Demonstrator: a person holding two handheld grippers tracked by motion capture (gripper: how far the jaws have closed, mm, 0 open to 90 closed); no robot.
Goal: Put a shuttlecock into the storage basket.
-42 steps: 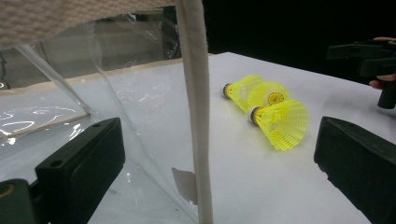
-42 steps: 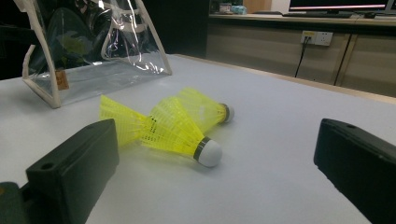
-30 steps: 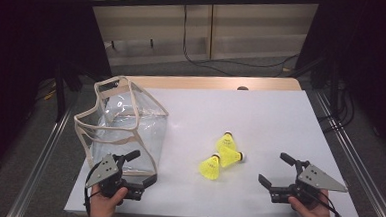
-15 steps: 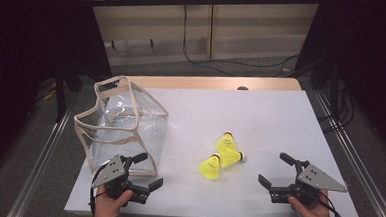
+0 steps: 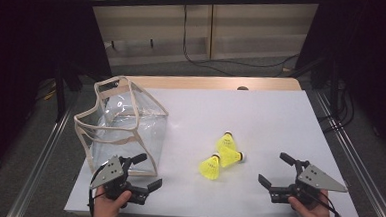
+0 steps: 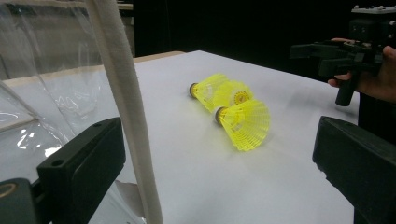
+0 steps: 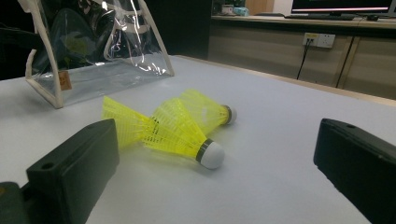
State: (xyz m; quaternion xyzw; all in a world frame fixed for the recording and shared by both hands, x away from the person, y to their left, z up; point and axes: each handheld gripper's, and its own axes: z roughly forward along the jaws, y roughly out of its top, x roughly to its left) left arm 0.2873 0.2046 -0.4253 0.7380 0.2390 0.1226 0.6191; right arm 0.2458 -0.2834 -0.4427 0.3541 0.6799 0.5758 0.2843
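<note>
High view: three yellow shuttlecocks (image 5: 222,155) lie clustered on the white bench (image 5: 260,117), right of the clear bag (image 5: 122,127), apart from it. My left hand-held gripper (image 5: 147,173) sits low at the bag's near corner, jaws apart, empty; the trim strap (image 6: 123,107) stands between them. My right hand-held gripper (image 5: 273,170) rests right of the shuttlecocks, jaws wide, empty, aimed at them. I'd pinch one shuttlecock near its cork, not crush the skirt, and steady the bag rim.

Bag (image 6: 56,84) cut off by the left gripper view's top and left edges; third shuttlecock (image 7: 119,122) partly hidden behind nearer ones.
</note>
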